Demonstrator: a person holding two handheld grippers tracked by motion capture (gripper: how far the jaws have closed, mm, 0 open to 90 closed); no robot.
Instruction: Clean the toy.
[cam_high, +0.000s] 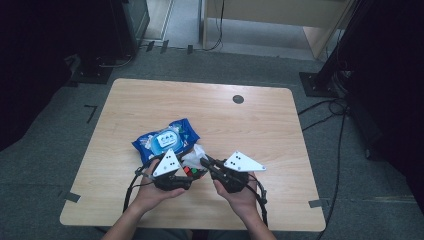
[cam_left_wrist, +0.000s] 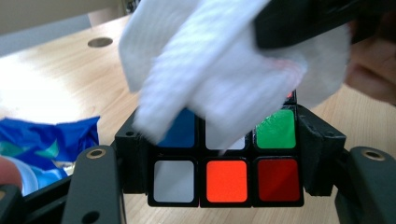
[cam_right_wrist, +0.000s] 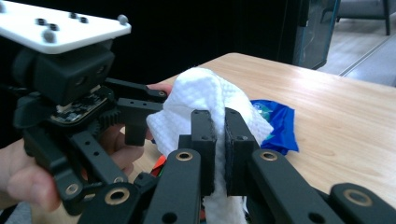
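Note:
A colour-tiled puzzle cube (cam_left_wrist: 226, 179) sits clamped between the jaws of my left gripper (cam_left_wrist: 224, 158), just above the table near its front edge. My right gripper (cam_right_wrist: 220, 140) is shut on a white wipe (cam_right_wrist: 201, 93). The wipe (cam_left_wrist: 219, 70) is draped over the cube's upper tiles and hides them. In the high view both grippers meet at the cube (cam_high: 192, 172), the left gripper (cam_high: 186, 171) on one side and the right gripper (cam_high: 205, 163) on the other, with the wipe (cam_high: 194, 156) between them.
A blue pack of wipes (cam_high: 165, 139) lies on the wooden table (cam_high: 250, 130) just beyond the grippers. A dark round hole (cam_high: 238, 99) sits near the far edge. Cables and stands stand on the floor around the table.

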